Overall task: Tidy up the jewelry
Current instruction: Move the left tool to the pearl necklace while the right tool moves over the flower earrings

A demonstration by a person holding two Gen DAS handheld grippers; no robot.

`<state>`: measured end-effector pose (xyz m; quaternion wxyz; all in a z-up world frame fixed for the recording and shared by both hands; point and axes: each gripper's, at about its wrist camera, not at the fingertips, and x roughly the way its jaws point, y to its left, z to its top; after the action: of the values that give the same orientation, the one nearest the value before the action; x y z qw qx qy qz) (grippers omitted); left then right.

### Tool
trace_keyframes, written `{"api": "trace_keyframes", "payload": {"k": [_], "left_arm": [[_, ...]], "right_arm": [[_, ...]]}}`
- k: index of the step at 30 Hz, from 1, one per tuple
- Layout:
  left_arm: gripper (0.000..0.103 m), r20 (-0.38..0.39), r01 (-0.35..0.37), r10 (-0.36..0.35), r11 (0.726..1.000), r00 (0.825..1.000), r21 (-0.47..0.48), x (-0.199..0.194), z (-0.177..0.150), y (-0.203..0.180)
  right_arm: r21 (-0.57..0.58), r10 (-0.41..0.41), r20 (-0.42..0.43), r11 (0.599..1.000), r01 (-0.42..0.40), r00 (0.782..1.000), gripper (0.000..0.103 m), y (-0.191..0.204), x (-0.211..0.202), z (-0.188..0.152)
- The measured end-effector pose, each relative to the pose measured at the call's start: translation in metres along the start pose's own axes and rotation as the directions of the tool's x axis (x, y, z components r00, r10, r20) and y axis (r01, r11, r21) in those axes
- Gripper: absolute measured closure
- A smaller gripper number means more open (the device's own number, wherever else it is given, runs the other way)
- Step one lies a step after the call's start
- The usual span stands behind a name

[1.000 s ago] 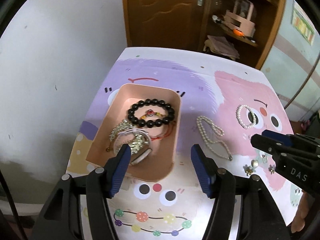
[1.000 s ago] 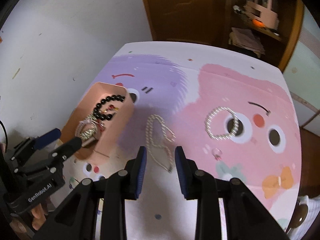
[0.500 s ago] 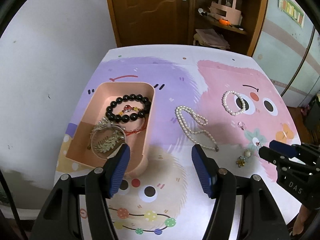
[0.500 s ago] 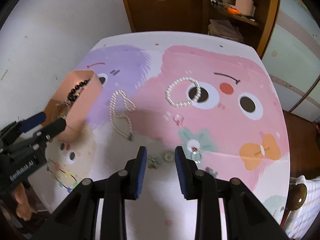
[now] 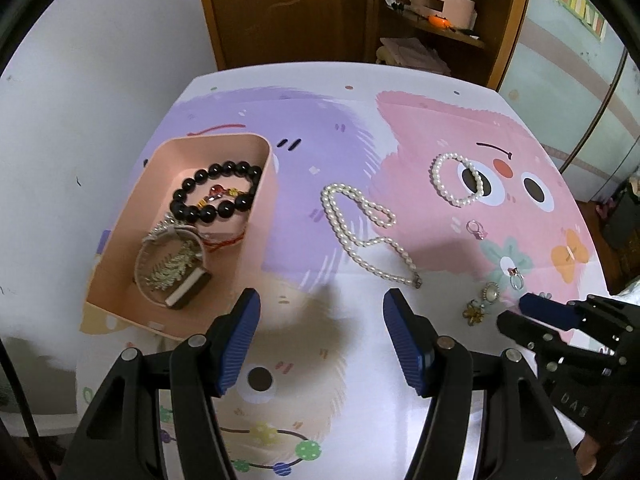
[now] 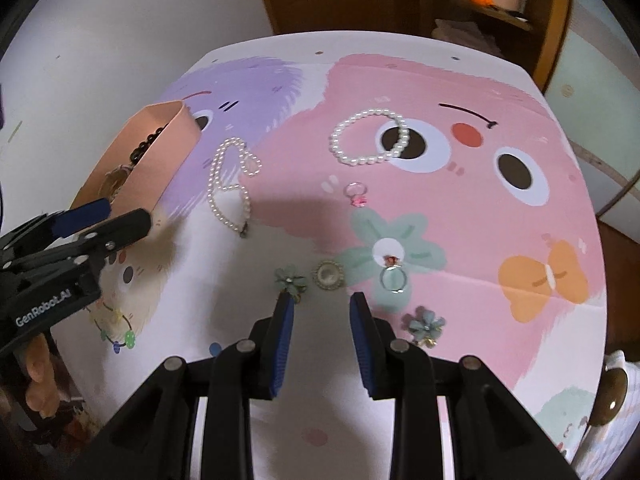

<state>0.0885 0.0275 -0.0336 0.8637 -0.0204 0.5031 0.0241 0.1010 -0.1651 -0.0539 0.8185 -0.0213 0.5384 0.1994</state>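
A pink tray [image 5: 256,240] at the left holds a black bead bracelet [image 5: 216,194], a red cord bracelet and a silver piece. On the cartoon mat lie a pearl necklace [image 5: 360,232], a pearl bracelet [image 5: 456,180] and a pink-stone ring [image 5: 476,229]. My left gripper [image 5: 320,304] hangs open over bare mat, short of the necklace. My right gripper [image 6: 322,300] is open with a narrow gap and nothing in it. Just ahead of it lies a round pearl brooch [image 6: 328,275], with a green flower earring [image 6: 290,278] at its left finger and a silver ring [image 6: 394,276] to the right.
A second flower earring [image 6: 426,326] lies right of the right gripper's fingers. The left gripper [image 6: 124,214] shows beside the tray [image 6: 156,164]. The mat's edges drop off at left and right. A wooden door and shelves stand beyond the table's far end.
The left gripper drew back from over the tray toward the mat's middle. The right gripper moved right and lower, from over the pearl necklace to the small brooch and earrings. Neither gap changed.
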Motion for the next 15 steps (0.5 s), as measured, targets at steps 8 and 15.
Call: {"api": "trace_keyframes", "payload": {"k": [8, 15], "left_arm": [[0.041, -0.02, 0.002, -0.003, 1.0, 1.0, -0.013, 0.008, -0.001, -0.002], [0.041, -0.026, 0.009, -0.009, 1.0, 1.0, -0.014, 0.01, 0.001, -0.004]], "right_arm": [[-0.054, 0.047, 0.003, 0.997, -0.047, 0.999, 0.074, 0.014, 0.009, -0.001], [-0.054, 0.032, -0.005, 0.998, -0.032, 0.999, 0.074, 0.016, 0.022, -0.002]]}}
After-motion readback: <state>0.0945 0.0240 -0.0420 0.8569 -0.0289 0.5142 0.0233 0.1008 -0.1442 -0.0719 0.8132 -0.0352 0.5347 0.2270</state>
